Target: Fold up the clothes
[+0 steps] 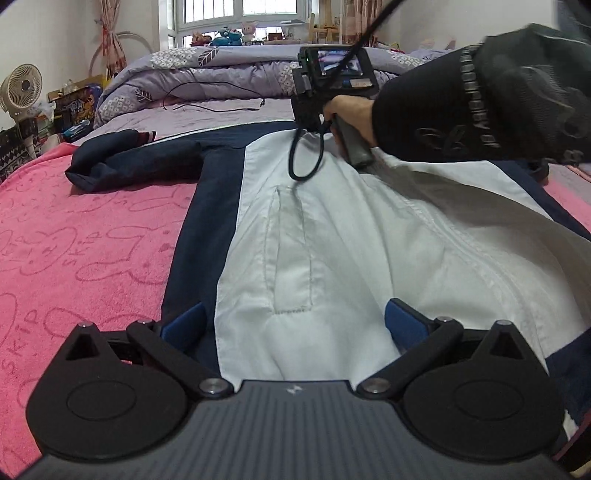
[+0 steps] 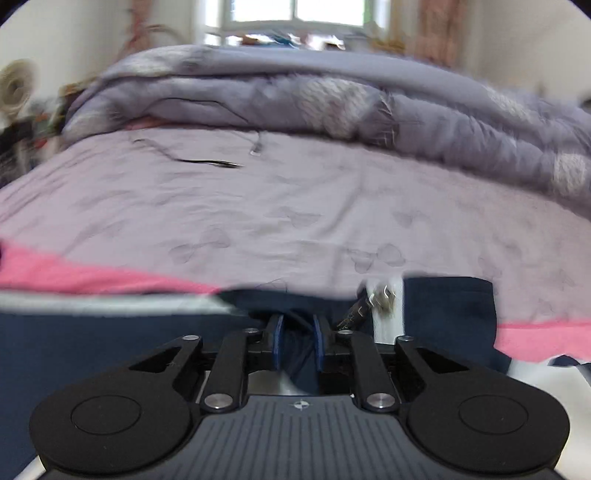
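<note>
A white and navy jacket (image 1: 332, 229) lies spread front-up on a pink blanket (image 1: 85, 236), one navy sleeve (image 1: 122, 158) stretched to the left. My left gripper (image 1: 293, 317) hovers open at the near white hem, its blue pads (image 1: 184, 321) wide apart and holding nothing. At the jacket's far end a hand in a dark sleeve (image 1: 480, 99) holds the right gripper's body (image 1: 332, 77). In the blurred right wrist view, my right gripper (image 2: 298, 343) has its jaws narrowed on a fold of the jacket's navy collar cloth (image 2: 299, 354), next to the zipper (image 2: 373, 299).
A lilac bedsheet (image 2: 258, 206) runs beyond the jacket to a rolled purple quilt (image 1: 207, 70). A black cable (image 1: 214, 107) lies on the sheet. A white fan (image 1: 22, 88) and clutter stand off the bed's left edge. Toys line the windowsill (image 1: 236, 35).
</note>
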`<state>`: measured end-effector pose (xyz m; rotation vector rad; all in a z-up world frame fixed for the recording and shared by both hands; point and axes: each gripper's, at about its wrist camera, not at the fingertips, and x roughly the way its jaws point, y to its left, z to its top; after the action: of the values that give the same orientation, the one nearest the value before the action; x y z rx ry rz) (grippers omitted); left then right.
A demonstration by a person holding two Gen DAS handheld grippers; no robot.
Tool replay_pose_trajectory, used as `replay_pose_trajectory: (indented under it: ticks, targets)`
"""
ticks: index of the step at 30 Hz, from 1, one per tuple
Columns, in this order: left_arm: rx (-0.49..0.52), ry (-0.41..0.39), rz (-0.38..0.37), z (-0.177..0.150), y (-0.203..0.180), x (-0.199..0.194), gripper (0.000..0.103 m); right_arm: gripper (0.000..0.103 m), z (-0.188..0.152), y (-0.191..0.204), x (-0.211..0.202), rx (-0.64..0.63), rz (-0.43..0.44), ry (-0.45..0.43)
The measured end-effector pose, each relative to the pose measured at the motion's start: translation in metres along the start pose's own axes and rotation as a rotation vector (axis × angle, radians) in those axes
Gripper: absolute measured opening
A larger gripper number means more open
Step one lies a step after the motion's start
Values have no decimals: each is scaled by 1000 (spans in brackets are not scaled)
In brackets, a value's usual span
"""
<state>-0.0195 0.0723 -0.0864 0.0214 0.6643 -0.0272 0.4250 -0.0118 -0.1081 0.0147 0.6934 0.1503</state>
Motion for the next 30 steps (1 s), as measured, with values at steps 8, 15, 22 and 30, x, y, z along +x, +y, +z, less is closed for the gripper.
replay_pose_trajectory:
  ticks: [8, 15, 22, 30]
  targets:
    - [-1, -8, -7, -2, 1, 1, 103, 23, 8, -16, -21, 31, 139, -29]
    - [-3, -13, -13, -2, 2, 0, 103, 31, 6, 19, 5, -186, 1, 16]
    - [-89, 22, -74, 13, 25, -7, 103, 56, 17, -8, -25, -6, 140, 15]
    - [-139, -103, 137, 71, 119, -27, 103, 70, -46, -43, -122, -27, 298, -3]
